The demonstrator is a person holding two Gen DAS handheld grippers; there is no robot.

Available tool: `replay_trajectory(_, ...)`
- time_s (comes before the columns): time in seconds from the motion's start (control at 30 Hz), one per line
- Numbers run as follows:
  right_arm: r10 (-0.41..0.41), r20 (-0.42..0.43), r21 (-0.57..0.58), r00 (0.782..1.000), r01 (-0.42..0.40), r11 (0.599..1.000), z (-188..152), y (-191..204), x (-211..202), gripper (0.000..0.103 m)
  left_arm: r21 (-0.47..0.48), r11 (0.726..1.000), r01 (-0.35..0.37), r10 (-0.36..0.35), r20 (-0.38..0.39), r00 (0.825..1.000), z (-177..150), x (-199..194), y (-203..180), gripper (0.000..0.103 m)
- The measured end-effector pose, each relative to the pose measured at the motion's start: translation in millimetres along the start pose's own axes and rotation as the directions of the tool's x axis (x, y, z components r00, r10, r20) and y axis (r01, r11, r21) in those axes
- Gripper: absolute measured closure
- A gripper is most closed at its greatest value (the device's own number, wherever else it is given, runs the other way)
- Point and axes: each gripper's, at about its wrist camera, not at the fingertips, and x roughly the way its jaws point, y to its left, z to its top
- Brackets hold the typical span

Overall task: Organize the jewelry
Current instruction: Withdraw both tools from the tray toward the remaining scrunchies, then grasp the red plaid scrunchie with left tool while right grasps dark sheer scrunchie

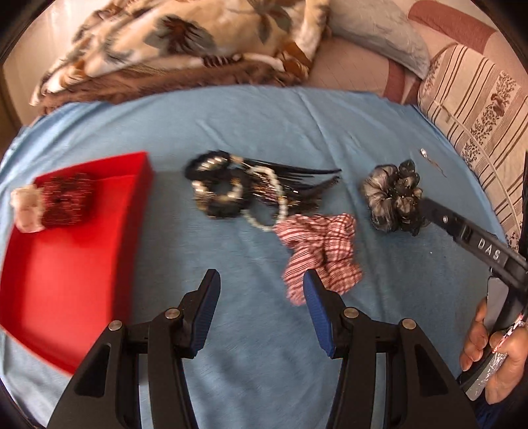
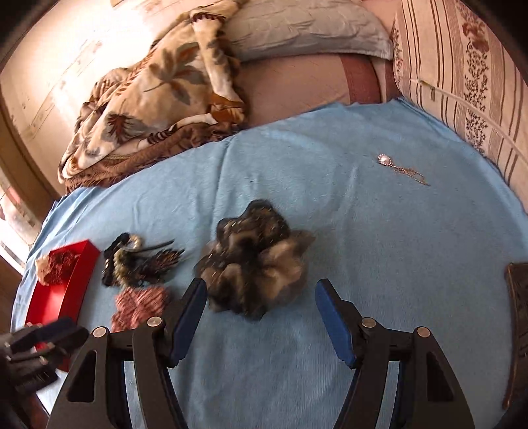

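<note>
Pictured over the blue-sheeted bed (image 2: 379,264): right tool (image 2: 260,293) gaping, empty, beside the grey-black gauzy scrunchie (image 2: 254,264); soft, light, best pinched by its bunched folds. Left tool (image 1: 262,287) likewise unclosed.

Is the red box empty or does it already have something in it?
Not empty: the red box holds a dark red scrunchie at its far end.

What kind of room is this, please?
Most likely a bedroom, with the work done on a bed. A crumpled floral blanket and a grey pillow lie behind the blue sheet, and a striped cushion leans at its edge.
</note>
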Motion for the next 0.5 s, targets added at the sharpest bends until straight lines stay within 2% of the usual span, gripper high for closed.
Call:
replay_trajectory(0.2, 0.065, -0.035, 0.062, 0.997, -0.063, 0.996, 11.6, -10.9, 27.8, 0.030, -0.022, 0.999, 0.038, -0.039, -0.045, 0.998, 11.2, 33.2, -13.4, 0.052)
replay_trajectory(0.37, 0.135, -0.063, 0.118, 0.989, -0.127, 0.985, 13.6, -16.5, 44.4, 0.032, -0.024, 0.999, 0.034, -0.036, -0.061, 0.998, 12.6, 46.7, -18.0, 0.052)
replay_trajectory(0.4, 0.146, -0.064, 0.124, 0.987, -0.138, 0.983, 13.7, -17.1, 45.2, 0.043, -0.020, 0.999, 0.030, -0.031, -0.056, 0.998, 11.4, 46.1, -18.6, 0.054)
replay_trajectory(0.43, 0.161, -0.069, 0.128, 0.985, -0.151, 0.980, 13.3, -16.7, 46.0, 0.052, -0.019, 0.999, 0.027, -0.028, -0.058, 0.998, 11.1, 46.3, -19.1, 0.070)
replay_trajectory(0.47, 0.180, -0.077, 0.131, 0.981, -0.169, 0.977, 13.0, -15.9, 46.9, 0.073, -0.018, 1.000, 0.025, -0.026, -0.065, 0.998, 10.6, 45.9, -19.0, 0.081)
replay_trajectory(0.5, 0.192, -0.081, 0.135, 0.978, -0.181, 0.974, 13.5, -15.7, 47.8, 0.081, -0.018, 0.999, 0.037, -0.038, -0.080, 0.996, 9.8, 45.4, -19.0, 0.095)
